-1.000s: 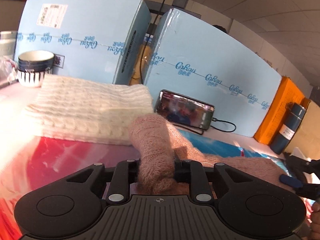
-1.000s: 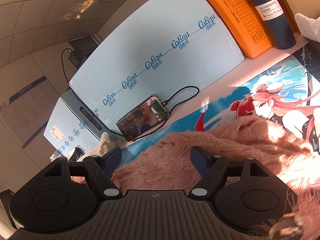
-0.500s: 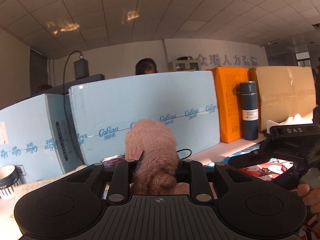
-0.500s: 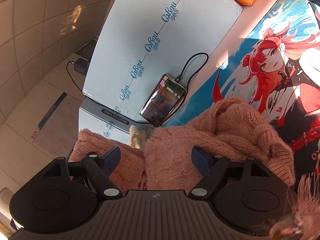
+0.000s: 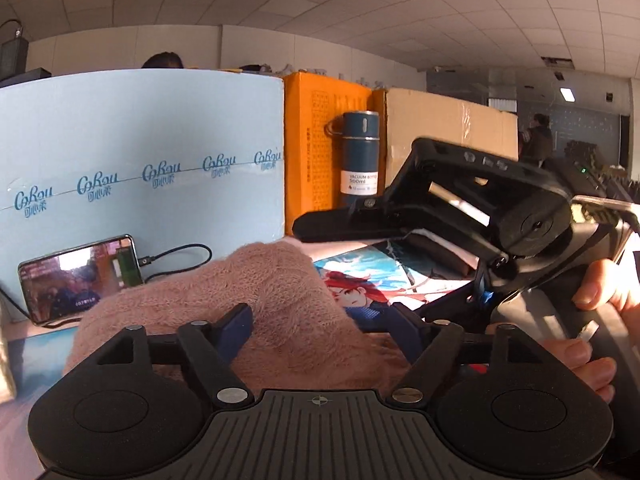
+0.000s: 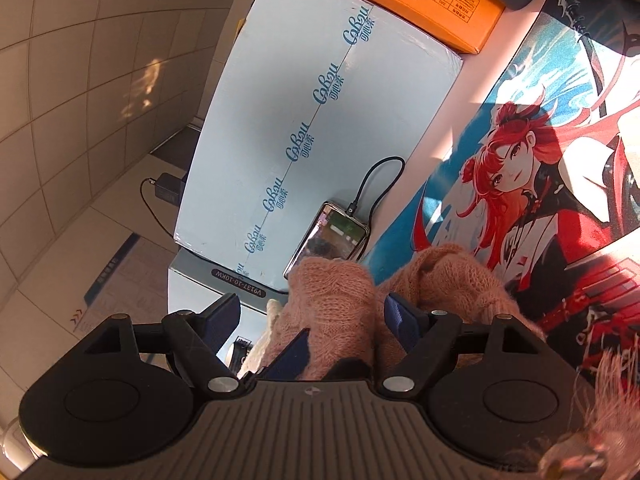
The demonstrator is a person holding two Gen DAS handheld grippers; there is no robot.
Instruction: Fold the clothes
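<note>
blue boxes [image 5: 140,152] and an orange box [image 5: 316,148] back the table in my left view, phone [image 5: 80,278] propped against them. my left tool [image 5: 320,328] is opening, the pink sweater [image 5: 256,300] heaped loose between its fingers (my right tool [image 5: 440,216] alongside). from the right view, its wide-spread fingers [image 6: 400,320] straddle a sweater fold, over the anime mat [image 6: 540,160].

Two close wrist views, shared phone [image 5: 78,276].
</note>
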